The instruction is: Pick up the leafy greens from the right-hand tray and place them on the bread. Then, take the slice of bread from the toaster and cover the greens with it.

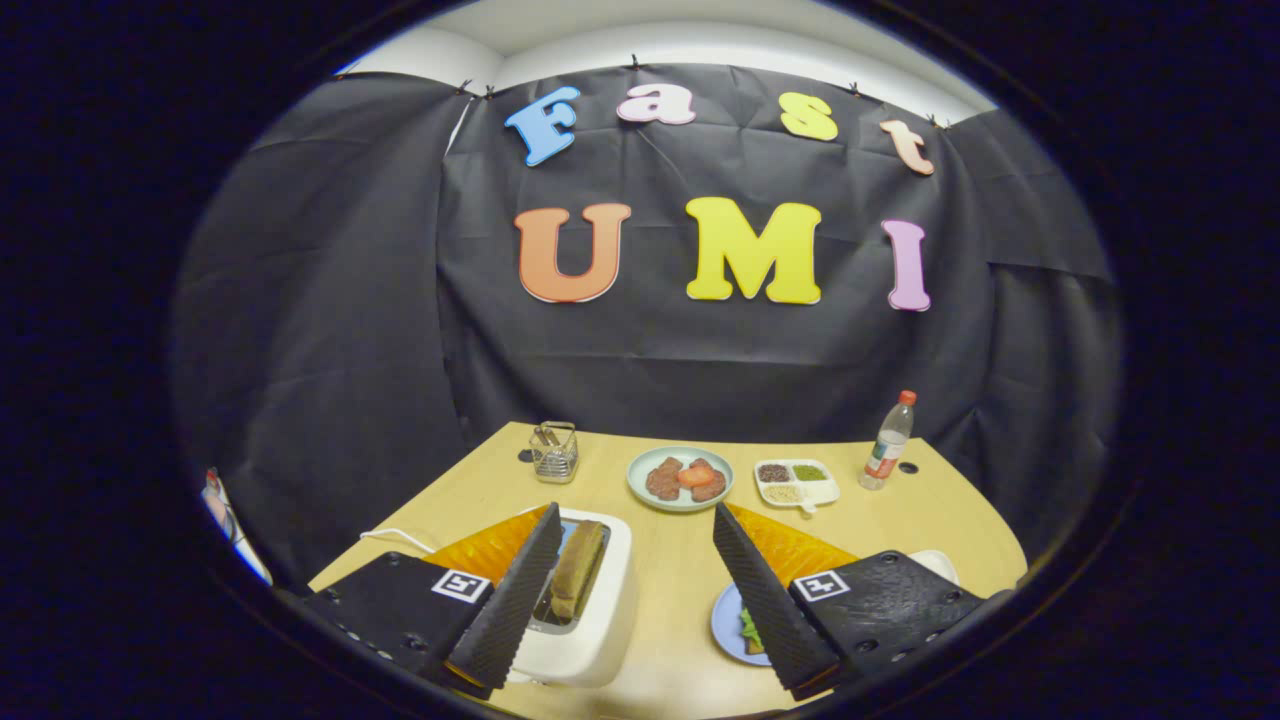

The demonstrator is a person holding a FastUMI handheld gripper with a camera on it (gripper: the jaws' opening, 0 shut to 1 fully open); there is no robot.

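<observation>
Gripper view: our gripper (630, 580) fingers are spread, empty. Bread (578, 568) stands in the toaster (590, 640), lower centre, beside the left finger; greens (749, 630) lie lower right.

A staged recording booth dressed as a small kitchen table.

Black crinkled cloth (330, 330) is pinned up as a backdrop all round, with plain white wall (700, 40) showing above it at twelve o'clock. A pale wooden tabletop (680, 570) carries breakfast props: a white two-slot toaster (590, 620) with a brown bread slice (578, 565) standing in it at six o'clock, a pale green round plate of red-brown food (680, 478) near the centre, a white three-part condiment dish (795, 482) beside it, a clear plastic bottle with a red cap (888, 442) at three o'clock, and a small wire holder (554, 452) at ten o'clock.
</observation>
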